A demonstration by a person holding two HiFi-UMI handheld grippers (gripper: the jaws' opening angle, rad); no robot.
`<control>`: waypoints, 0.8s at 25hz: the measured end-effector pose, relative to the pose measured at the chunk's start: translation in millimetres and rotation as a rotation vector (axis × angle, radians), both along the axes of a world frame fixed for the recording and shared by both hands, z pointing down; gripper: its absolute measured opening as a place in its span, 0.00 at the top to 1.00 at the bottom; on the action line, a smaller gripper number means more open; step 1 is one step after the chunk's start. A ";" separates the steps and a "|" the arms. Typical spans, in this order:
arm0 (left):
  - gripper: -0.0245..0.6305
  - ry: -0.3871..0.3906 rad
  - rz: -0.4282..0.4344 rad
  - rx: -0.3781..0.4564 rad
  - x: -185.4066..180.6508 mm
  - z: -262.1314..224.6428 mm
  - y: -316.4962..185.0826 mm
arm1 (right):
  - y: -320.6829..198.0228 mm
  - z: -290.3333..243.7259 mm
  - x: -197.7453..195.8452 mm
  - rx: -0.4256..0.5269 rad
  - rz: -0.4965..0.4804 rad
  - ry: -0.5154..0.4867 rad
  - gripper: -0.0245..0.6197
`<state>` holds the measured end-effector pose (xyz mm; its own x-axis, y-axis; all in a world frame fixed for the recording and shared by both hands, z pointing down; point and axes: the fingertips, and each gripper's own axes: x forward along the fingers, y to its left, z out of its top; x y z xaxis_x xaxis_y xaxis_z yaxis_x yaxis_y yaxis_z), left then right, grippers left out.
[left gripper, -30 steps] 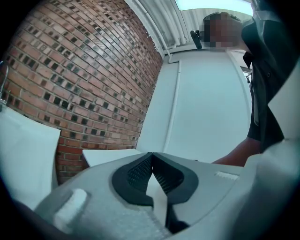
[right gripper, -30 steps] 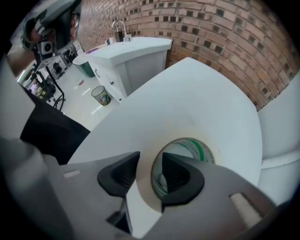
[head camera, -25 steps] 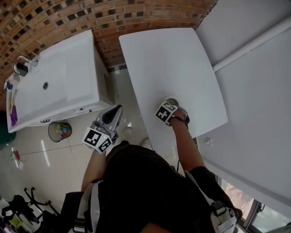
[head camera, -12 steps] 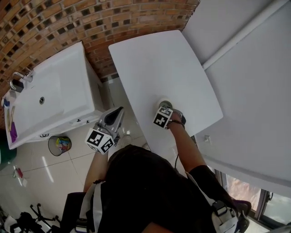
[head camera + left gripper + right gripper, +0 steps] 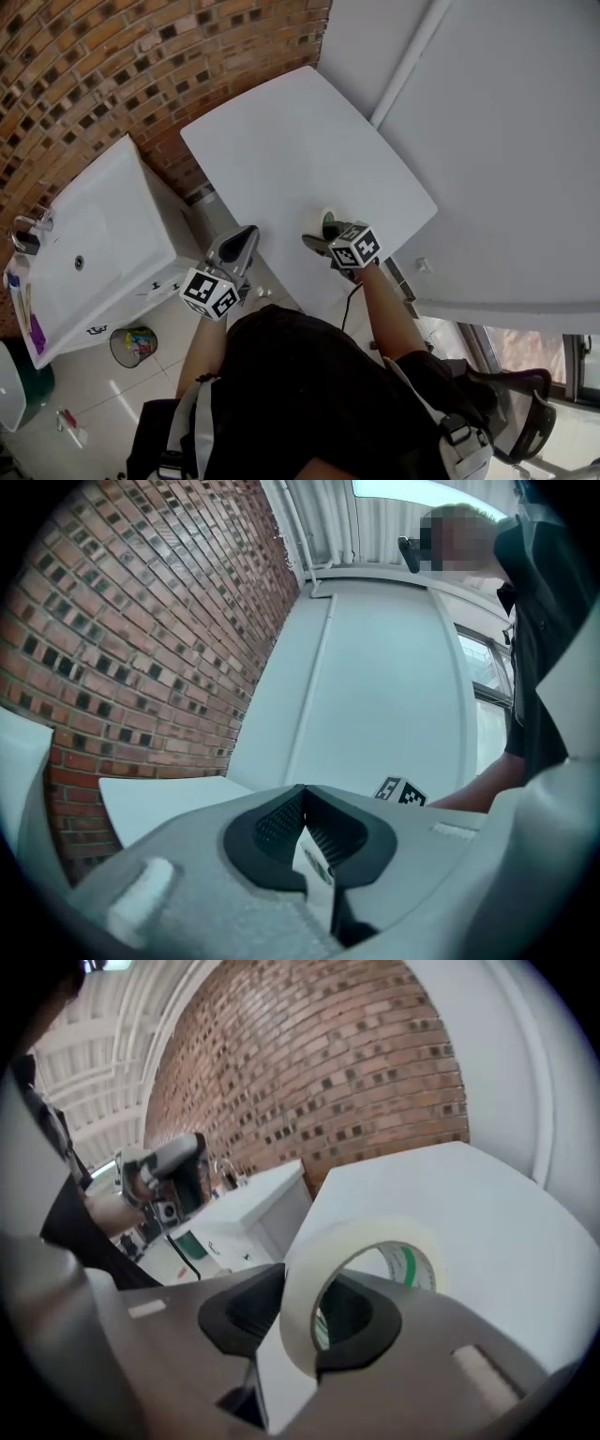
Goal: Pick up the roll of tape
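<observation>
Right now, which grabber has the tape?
The right gripper: its jaws have just been closing on the roll of tape. The left gripper is shut, with nothing between its jaws.

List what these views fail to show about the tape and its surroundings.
Head view: the roll of tape is tiny and half covered by the right claw; its clearance above the table is unclear.
Right gripper view: the jaws, which have just been closing with the roll between them, hide its lower edge.
Left gripper view: the left claw blocks the tape with its body.
</observation>
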<state>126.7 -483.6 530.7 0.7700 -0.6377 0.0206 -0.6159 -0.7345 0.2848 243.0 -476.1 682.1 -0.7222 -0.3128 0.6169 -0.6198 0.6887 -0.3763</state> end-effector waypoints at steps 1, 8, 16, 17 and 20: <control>0.96 0.002 0.022 0.003 9.3 -1.5 1.3 | 2.7 -9.8 7.0 0.020 0.032 -0.049 0.78; 0.96 0.026 0.161 0.028 62.5 -14.2 19.8 | 39.6 -74.3 59.8 0.174 0.252 -0.314 0.78; 0.96 0.046 0.212 0.064 88.0 -33.9 28.5 | 70.5 -149.3 106.3 0.363 0.423 -0.559 0.78; 0.96 0.048 0.214 0.059 89.7 -34.4 31.0 | 74.4 -154.6 108.7 0.379 0.431 -0.570 0.78; 0.96 0.064 0.198 0.048 90.6 -32.1 37.3 | 85.6 -166.3 111.8 0.402 0.427 -0.597 0.78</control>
